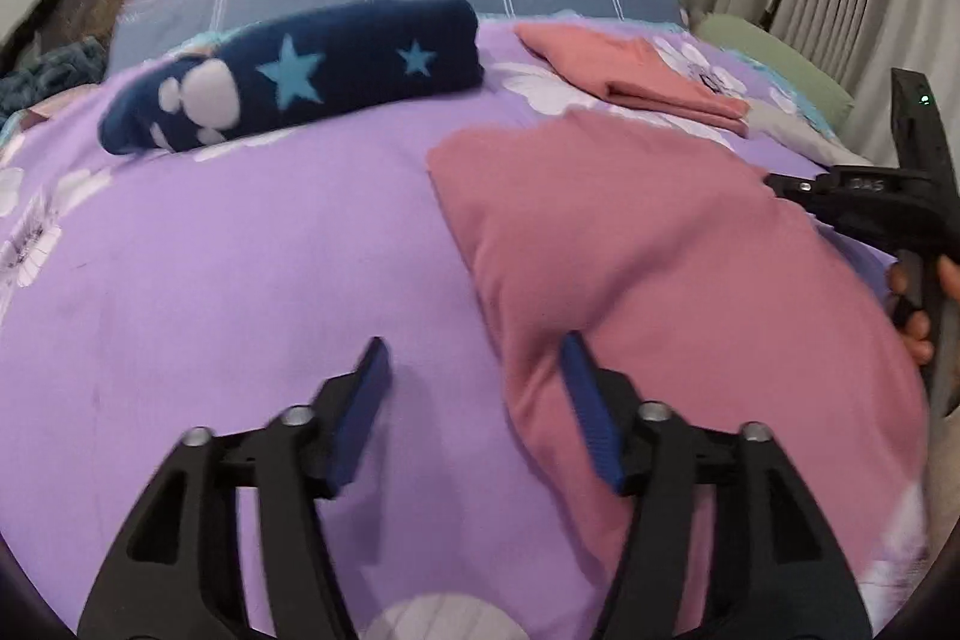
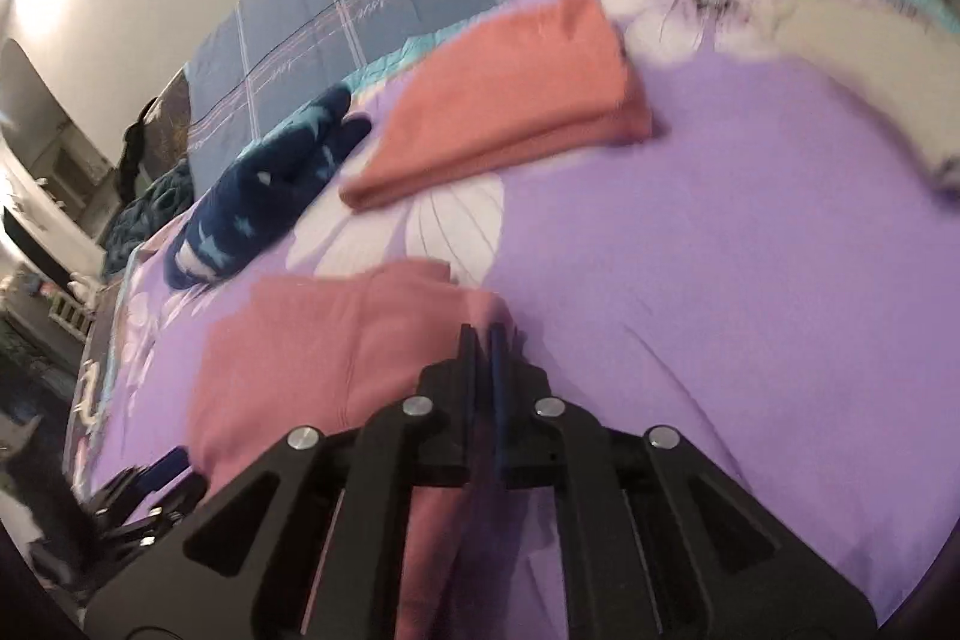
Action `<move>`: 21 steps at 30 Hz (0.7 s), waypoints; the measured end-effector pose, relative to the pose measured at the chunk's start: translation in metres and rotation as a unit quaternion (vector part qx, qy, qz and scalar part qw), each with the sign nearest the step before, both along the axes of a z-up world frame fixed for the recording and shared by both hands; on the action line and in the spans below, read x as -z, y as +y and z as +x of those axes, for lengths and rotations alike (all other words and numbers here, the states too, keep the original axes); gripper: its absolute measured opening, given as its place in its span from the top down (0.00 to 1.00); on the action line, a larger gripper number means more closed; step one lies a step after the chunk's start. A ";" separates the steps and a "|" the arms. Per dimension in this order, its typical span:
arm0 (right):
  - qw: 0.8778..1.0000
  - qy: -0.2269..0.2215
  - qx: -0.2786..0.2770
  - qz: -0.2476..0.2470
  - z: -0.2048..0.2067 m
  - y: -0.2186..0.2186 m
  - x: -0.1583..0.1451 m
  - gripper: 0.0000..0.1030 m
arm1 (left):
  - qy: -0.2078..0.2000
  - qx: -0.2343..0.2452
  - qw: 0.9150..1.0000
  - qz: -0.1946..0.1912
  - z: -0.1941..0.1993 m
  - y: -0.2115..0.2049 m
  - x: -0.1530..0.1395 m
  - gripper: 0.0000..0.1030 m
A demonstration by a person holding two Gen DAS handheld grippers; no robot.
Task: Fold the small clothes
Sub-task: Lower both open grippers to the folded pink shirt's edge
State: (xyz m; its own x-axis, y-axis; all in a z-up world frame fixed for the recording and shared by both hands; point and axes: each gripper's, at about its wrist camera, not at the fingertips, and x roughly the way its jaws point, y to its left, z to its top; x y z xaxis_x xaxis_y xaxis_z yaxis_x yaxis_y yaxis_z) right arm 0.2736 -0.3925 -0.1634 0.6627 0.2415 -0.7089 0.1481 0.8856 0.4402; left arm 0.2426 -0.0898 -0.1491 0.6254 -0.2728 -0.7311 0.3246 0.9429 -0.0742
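The pink garment (image 1: 660, 280) lies spread on the purple floral bedsheet (image 1: 240, 250), toward the sheet's right side. The left gripper (image 1: 474, 370) is spread wide, one finger over the cloth's left edge, the other over bare sheet. The right gripper (image 2: 482, 340) is clenched on the garment's far corner. Beyond lie a folded salmon cloth (image 2: 516, 100) and a navy star-print bundle (image 1: 300, 70), with bare sheet between.

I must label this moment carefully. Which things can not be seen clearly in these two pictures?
- Right claw, right wrist view: nearly shut over the pink cloth; motion blur hides whether it pinches fabric.
- Grey cloth, right wrist view: smeared by blur, partly cut by the edge.
- Pink cloth's near end, left wrist view: hidden behind the open left claw.
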 end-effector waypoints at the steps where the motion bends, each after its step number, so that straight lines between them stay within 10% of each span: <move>1: 1.000 -0.010 0.001 0.009 -0.004 -0.004 -0.001 0.80 | -0.002 -0.002 1.000 -0.003 -0.001 0.003 -0.004 0.37; 3: 0.999 -0.023 0.012 0.021 -0.009 -0.010 -0.009 0.69 | -0.001 -0.003 1.000 0.005 -0.003 0.008 -0.008 0.37; 12: 0.985 -0.056 -0.163 0.022 -0.105 0.056 -0.052 0.84 | 0.022 0.119 0.990 -0.073 -0.081 0.007 -0.028 0.38; 15: 0.983 0.003 -0.181 -0.014 -0.136 0.076 -0.019 0.85 | 0.058 0.147 0.988 0.001 -0.108 -0.007 0.005 0.37; 21: 0.989 0.022 -0.144 -0.007 -0.147 0.076 0.002 0.87 | 0.038 0.137 0.990 0.026 -0.121 -0.010 0.005 0.35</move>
State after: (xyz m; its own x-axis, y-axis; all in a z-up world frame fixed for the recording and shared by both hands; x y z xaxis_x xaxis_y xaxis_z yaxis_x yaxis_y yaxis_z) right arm 0.1269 -0.3168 -0.1654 0.5367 0.4051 -0.7402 -0.0921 0.9001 0.4259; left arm 0.1218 -0.1001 -0.1544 0.4763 -0.3859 -0.7900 0.5638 0.8235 -0.0623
